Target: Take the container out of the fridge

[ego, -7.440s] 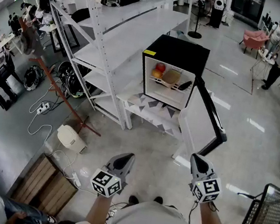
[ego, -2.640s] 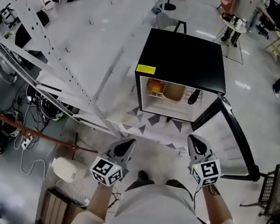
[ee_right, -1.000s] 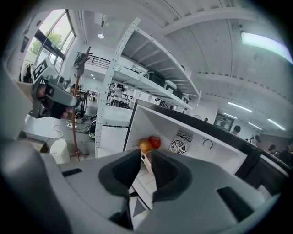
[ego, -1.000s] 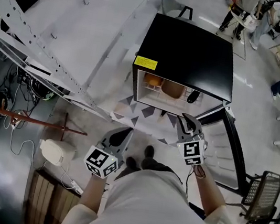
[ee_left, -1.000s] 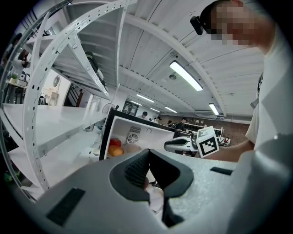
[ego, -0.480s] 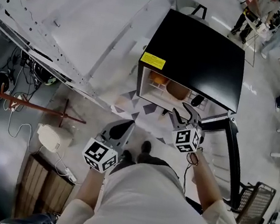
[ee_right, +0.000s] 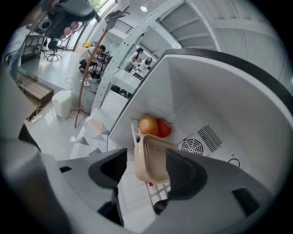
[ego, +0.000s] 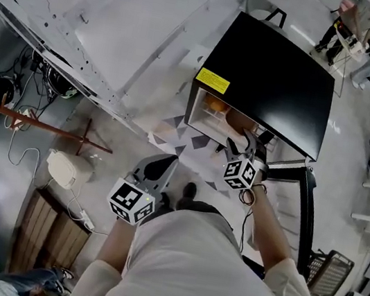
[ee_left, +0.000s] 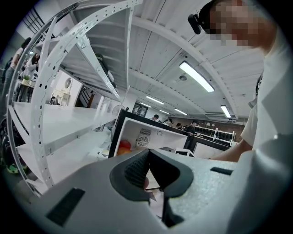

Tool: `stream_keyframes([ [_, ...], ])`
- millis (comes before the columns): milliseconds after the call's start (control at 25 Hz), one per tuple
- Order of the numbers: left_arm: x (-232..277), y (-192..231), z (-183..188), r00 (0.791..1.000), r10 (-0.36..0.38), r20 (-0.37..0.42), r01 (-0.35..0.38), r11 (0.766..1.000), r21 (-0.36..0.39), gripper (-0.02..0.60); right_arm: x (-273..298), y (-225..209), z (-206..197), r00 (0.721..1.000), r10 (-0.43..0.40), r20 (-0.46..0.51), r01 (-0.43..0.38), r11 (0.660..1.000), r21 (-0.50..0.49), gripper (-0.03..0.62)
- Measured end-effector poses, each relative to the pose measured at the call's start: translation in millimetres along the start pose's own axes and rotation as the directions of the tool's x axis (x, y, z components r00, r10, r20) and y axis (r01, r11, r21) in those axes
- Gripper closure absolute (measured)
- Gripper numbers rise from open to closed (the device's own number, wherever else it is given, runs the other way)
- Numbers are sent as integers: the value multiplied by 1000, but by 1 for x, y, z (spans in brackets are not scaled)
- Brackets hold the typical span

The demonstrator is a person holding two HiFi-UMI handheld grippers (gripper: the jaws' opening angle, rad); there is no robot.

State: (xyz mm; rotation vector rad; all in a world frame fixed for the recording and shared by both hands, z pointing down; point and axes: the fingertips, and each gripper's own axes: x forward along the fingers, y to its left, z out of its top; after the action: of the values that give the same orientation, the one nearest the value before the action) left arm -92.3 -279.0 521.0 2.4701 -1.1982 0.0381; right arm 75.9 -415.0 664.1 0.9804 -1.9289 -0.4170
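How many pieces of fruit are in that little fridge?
2. A yellow-orange fruit and a red fruit sit side by side in the fridge, behind the beige container. Others may be hidden behind it.

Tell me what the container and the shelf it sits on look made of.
Container: probably plastic. It is beige and smooth with a dull sheen, and its rim and corners are rounded as if moulded.
Shelf: likely coated metal wire. It is a grid of thin white bars, but the view is too small to confirm the coating.
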Motion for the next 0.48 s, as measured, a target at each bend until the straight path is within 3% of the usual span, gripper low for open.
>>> stream_keyframes([
  [480,0,13,4,999,35,17,-35,999,-17,580,52,9,-26,994,-41,-106,17,974,-225,232],
])
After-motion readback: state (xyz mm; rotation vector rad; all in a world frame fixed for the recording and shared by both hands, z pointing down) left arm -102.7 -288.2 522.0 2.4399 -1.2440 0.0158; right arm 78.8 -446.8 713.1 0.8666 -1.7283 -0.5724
